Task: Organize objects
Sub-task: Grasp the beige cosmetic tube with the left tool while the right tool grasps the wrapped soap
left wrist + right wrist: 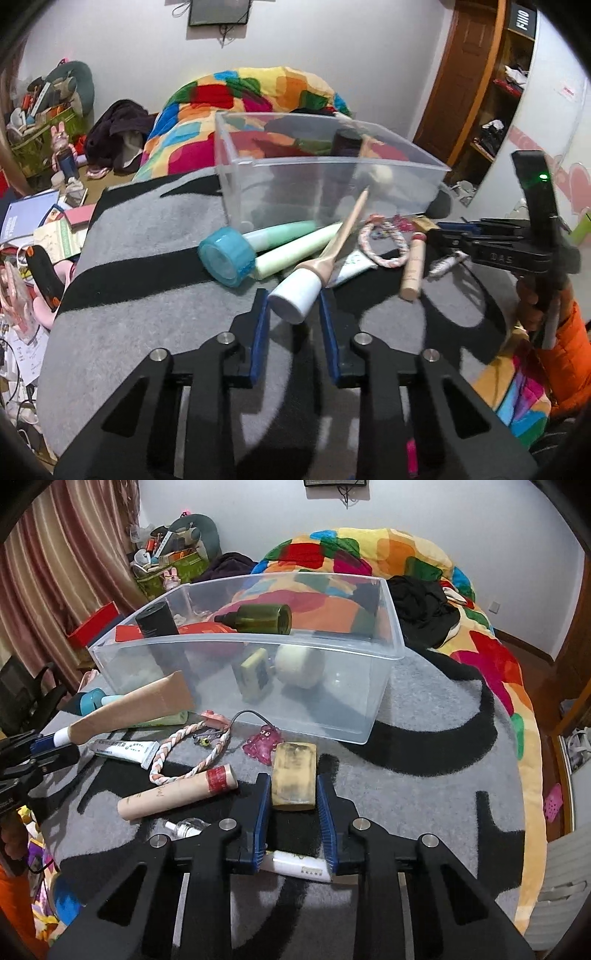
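Your left tool (293,299) is closed on the white cap of a tan tube (325,254); the tube is lifted clear of the grey-and-black blanket (129,236) and angles up toward the clear plastic bin (258,177). From the right wrist view the same tube (140,705) hangs just in front of the bin's (384,698) left corner.

Left of the bin's front wall lies a teal-capped tube (225,258), with a pale green tube (295,247) touching it. In front of the bin, near its left half, lie a white toothpaste tube (122,749), a braided loop (192,753) and a beige cylinder with a red band (177,794). A pink octopus figure (264,744) lies just in front of the bin's middle.

Your right tool (293,794) stands with a yellowish block (293,777) between its blue pads; whether the pads press on it cannot be told. A white tube (299,867) lies under the tool, on the blanket.

Inside the bin: a black cylinder (159,627) at the left, a red item (201,629), an olive dropper bottle (258,618) propped high, a small yellow block (253,675) and a white ball (299,664) on the floor.
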Demonstrator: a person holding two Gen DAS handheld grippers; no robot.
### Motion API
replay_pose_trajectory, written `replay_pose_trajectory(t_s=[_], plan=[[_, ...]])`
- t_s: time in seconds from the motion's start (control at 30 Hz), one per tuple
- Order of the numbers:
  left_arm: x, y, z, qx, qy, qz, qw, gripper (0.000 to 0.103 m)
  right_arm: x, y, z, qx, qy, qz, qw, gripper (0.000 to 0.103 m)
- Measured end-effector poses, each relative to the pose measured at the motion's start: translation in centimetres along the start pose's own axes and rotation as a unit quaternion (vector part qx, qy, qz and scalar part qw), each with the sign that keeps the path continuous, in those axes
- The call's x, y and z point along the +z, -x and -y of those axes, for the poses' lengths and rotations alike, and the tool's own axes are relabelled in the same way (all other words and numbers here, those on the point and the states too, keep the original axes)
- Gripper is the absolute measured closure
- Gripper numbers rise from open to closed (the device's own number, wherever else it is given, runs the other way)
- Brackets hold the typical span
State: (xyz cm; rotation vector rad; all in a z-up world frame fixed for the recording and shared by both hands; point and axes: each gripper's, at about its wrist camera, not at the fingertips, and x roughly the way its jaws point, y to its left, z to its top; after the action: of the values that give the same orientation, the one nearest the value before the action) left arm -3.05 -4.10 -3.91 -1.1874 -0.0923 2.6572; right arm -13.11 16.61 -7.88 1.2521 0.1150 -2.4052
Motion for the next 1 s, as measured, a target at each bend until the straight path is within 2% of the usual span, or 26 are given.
replay_pose_trajectory(t_s=[0.2, 0.37, 0.53, 0.77, 0.8, 0.9, 1.0], plan=[[-0.3, 0.5, 2.4, -0.022, -0.026, -0.002, 0.9994, 0.079, -0.6, 1.0, 0.1, 0.003, 0.001, 0.007, 1.000, 0.080], [-1.2, -1.4, 3.9, -0.016, -0.044, -0.025, 0.9986, 0.078, -1.1, 1.5, 0.0, 0.000, 0.006, 0.008, 1.000, 0.080], [-1.3, -2.4, 4.4, -0.018, -0.046, -0.030, 0.9983, 0.061, -1.0, 1.3, 0.0, -0.007, 0.012, 0.006, 1.000, 0.080], [-0.7, -3.5, 4.9, -0.017, -0.051, -0.021, 0.9984, 0.059, -0.6, 0.3, 0.0, -0.010, 0.011, 0.002, 1.000, 0.080], [-0.7, -3.5, 4.8, -0.019, -0.048, -0.017, 0.9985, 0.060, -0.7, 0.3, 0.0, -0.011, 0.011, 0.005, 1.000, 0.080], [-0.9, -3.4, 4.8, -0.019, -0.043, -0.007, 0.9989, 0.080, -0.9, 0.5, 0.0, -0.011, 0.012, 0.009, 1.000, 0.081], [-1.1, -3.0, 5.3, -0.006, -0.049, 0.001, 0.9988, 0.083, -1.1, 1.0, 0.2, -0.014, 0.009, 0.015, 1.000, 0.081]])
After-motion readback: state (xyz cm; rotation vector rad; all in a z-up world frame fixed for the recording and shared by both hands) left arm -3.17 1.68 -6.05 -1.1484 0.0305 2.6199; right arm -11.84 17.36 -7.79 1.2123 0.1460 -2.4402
